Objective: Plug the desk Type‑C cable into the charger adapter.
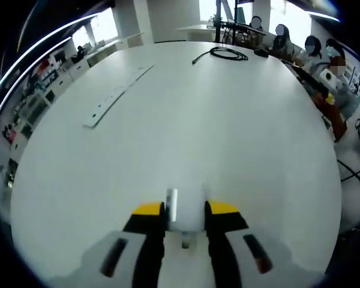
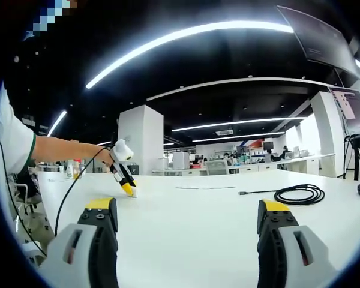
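- In the left gripper view, the left gripper [image 1: 185, 211] is seen low over the white bench [image 1: 186, 132], and its jaws are closed narrow on a small white charger adapter [image 1: 186, 210].
- The adapter is held between the two yellow-tipped jaws, just above the bench surface; whether it touches the bench cannot be told.
- A black Type-C cable [image 1: 227, 54] is laid in a loose coil at the far side of the bench, well apart from the adapter, with one end stretched out toward the left of that view.
- A long white strip [image 1: 117, 96] is placed flat on the bench, at the left of the view, between the near edge and the cable.
- Several persons [image 1: 315, 51] are seated at the far right edge of the bench.
- In the right gripper view, the right gripper [image 2: 189, 225] is held wide open above the bench [image 2: 198, 222], and nothing is seen between its jaws.
- The coiled cable [image 2: 297, 194] is seen in this view on the bench at the right, beyond the right jaw, with its plug end pointed to the left.
- The left gripper [image 2: 129, 191] is also seen here, at the left, tilted down with its yellow tips on or just above the bench, and it is held by a person's bare arm [image 2: 63, 149].
- A thin black wire [image 2: 72, 189] is hung from that gripper down toward the near edge of the bench.
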Demonstrator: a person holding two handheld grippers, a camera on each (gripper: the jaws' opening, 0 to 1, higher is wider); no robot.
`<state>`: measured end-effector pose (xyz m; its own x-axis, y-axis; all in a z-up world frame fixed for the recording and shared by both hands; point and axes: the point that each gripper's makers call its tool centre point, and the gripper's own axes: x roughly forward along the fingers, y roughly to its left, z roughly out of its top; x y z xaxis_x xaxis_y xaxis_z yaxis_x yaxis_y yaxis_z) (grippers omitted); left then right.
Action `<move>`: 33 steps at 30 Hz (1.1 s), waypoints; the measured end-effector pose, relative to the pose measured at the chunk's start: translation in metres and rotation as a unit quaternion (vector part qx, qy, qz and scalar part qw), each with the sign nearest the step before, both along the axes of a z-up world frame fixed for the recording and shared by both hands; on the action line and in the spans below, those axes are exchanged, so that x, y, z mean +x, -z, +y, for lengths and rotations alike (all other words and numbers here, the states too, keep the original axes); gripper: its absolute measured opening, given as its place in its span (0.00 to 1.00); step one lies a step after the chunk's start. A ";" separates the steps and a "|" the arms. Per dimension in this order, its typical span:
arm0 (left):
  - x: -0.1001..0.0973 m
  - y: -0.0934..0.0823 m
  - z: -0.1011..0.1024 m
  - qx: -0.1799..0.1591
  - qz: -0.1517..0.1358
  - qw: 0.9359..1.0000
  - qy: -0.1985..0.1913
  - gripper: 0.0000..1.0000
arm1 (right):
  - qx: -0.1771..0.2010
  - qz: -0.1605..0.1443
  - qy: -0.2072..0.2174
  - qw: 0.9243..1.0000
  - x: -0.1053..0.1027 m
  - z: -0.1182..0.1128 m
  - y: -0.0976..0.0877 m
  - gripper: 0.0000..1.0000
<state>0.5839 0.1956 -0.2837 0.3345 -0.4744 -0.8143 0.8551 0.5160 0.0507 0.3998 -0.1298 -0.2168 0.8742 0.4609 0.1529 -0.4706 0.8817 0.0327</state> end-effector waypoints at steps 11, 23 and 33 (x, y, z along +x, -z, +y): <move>-0.031 -0.001 -0.009 -0.044 -0.015 0.999 -0.027 0.24 | 0.001 -0.006 -0.004 1.000 -0.003 0.001 -0.005 0.98; -0.083 -0.003 -0.026 -0.088 -0.034 0.995 -0.021 0.24 | 0.002 -0.007 -0.012 1.000 -0.004 0.006 -0.006 0.98; -0.126 -0.007 -0.045 -0.094 -0.042 0.995 0.011 0.24 | 0.004 -0.011 -0.016 1.000 -0.007 0.008 -0.008 0.98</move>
<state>0.4578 0.1503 -0.2769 0.3858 -0.6226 -0.6808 0.8627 0.5050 0.0271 0.3929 -0.1219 -0.2089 0.8555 0.4872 0.1753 -0.4992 0.8660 0.0299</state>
